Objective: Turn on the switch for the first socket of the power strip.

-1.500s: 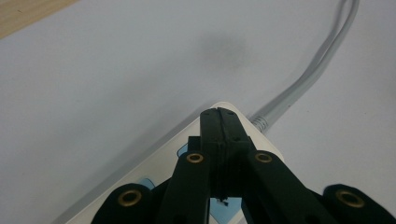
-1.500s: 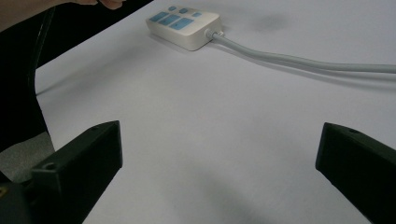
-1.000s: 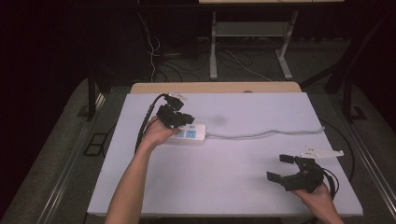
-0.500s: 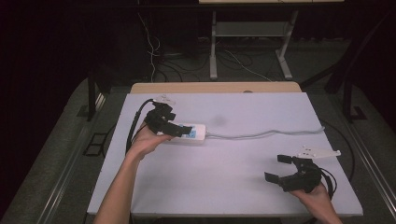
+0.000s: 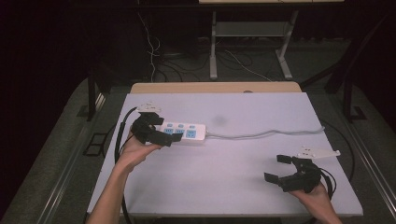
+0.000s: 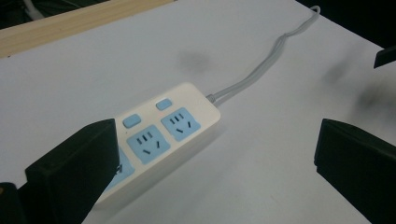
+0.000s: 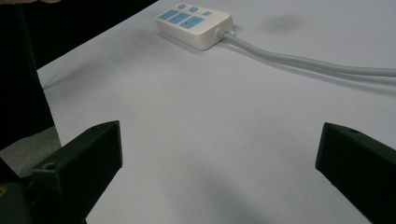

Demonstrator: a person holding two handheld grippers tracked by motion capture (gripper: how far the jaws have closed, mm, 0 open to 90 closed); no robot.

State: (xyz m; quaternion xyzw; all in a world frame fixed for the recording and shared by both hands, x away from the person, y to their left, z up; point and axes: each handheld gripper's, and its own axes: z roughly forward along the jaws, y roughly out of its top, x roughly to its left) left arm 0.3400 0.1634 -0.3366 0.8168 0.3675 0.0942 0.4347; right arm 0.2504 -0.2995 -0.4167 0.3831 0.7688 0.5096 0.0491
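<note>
The left gripper (image 5: 161, 133) is hovering, jaws spread, over the power strip's (image 5: 187, 132) left end. The right gripper (image 5: 280, 169) is resting released at the table's (image 5: 224, 186) near right.

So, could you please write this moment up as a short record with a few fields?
surface: white table
object: white power strip with blue sockets, lying flat at the table's left
cord: grey cable running from the strip toward the right edge
left gripper: open, jaws at the strip's left end, one jaw over it, no grip shown
right gripper: open, above bare table at the near right, holding nothing
</note>
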